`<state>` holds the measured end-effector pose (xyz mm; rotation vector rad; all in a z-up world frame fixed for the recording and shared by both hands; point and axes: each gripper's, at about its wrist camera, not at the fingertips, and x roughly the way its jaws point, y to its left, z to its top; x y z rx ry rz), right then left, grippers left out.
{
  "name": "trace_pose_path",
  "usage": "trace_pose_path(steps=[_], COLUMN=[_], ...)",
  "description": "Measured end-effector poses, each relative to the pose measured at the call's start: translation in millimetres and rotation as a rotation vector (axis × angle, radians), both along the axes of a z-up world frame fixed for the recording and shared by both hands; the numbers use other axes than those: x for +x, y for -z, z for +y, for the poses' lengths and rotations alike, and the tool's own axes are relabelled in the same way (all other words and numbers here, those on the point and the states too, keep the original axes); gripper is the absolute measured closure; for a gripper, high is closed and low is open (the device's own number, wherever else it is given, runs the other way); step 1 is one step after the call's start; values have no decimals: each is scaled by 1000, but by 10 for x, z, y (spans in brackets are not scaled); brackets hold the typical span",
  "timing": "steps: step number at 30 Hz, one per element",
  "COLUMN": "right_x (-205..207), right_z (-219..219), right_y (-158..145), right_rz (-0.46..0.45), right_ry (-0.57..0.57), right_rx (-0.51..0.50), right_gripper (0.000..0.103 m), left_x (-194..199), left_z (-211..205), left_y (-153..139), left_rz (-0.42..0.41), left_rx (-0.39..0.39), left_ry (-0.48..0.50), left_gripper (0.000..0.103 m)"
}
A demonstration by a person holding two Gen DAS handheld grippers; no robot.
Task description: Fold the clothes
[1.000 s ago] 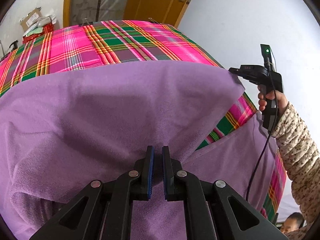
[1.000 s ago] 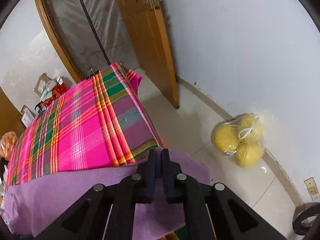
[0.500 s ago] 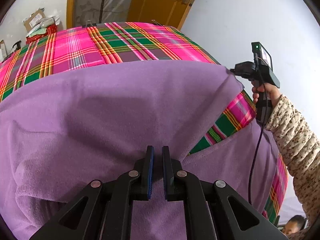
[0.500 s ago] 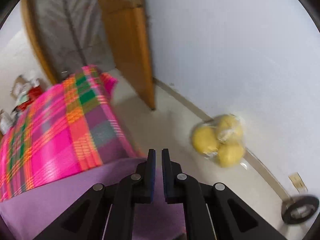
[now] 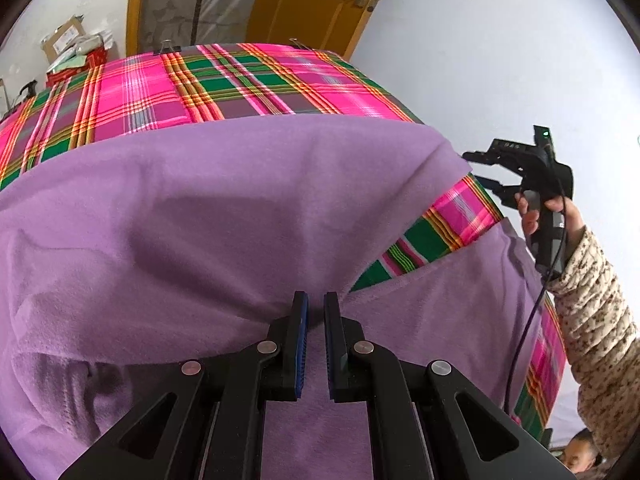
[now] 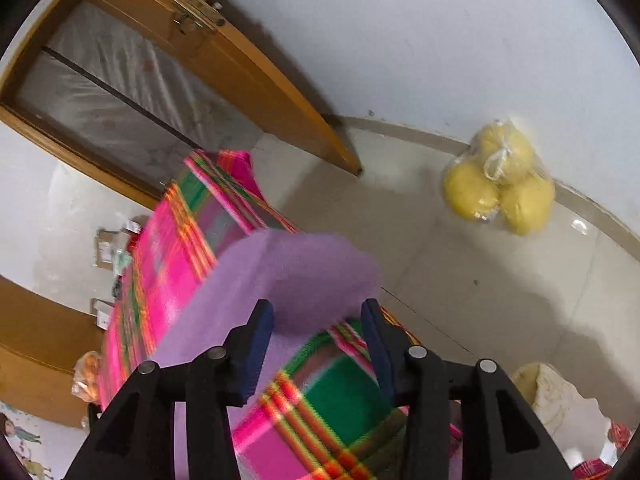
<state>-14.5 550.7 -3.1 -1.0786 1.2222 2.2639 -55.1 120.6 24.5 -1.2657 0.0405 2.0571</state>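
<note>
Nearest in the left wrist view: left gripper [image 5: 314,312], jaws clenched on a bunched edge of the purple garment [image 5: 224,216], cloth visibly pinched between the blue pads. Beyond it, garment spread wide over the plaid-covered surface [image 5: 168,88], upper layer folded across, a wedge of plaid showing on the right between two purple layers.

Right of that, right gripper [image 5: 486,172] held just off the garment's far right corner, jaws parted and holding nothing. Same in the right wrist view: right gripper [image 6: 318,320] released, the purple corner [image 6: 304,268] lying just ahead of the spread pads, apparently free of them. View blurred, so contact hard to rule out.

Probable risks from here. Released corner likely to slump or curl back off the edge of the surface, since it overhangs toward the floor [image 6: 440,280]; a skewed fold as the result. Left side still pinched while right side is free, so any pull by the left would probably drag the layer askew and open the plaid wedge wider. Soft fleece-like cloth, likely to sag and bunch rather than hold a crease.

Farther off, containers: clear plastic bag [image 6: 500,184] on the floor by the wall, tied at the top, holding three large yellow fruits. At far left in the left wrist view, cardboard boxes [image 5: 68,36], contents not readable.
</note>
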Motion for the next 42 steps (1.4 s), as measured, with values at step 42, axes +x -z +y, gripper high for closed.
trace_pose_path(steps=[42], right_x=[195], right_z=[-2479], right_y=[-523], right_rz=[97], right_ry=[-717], right_rx=[309], right_gripper=[82], left_x=[644], left_z=[-2088], left_y=[-60], left_rz=[-19], left_rx=[50], left_ry=[-516], left_gripper=[95])
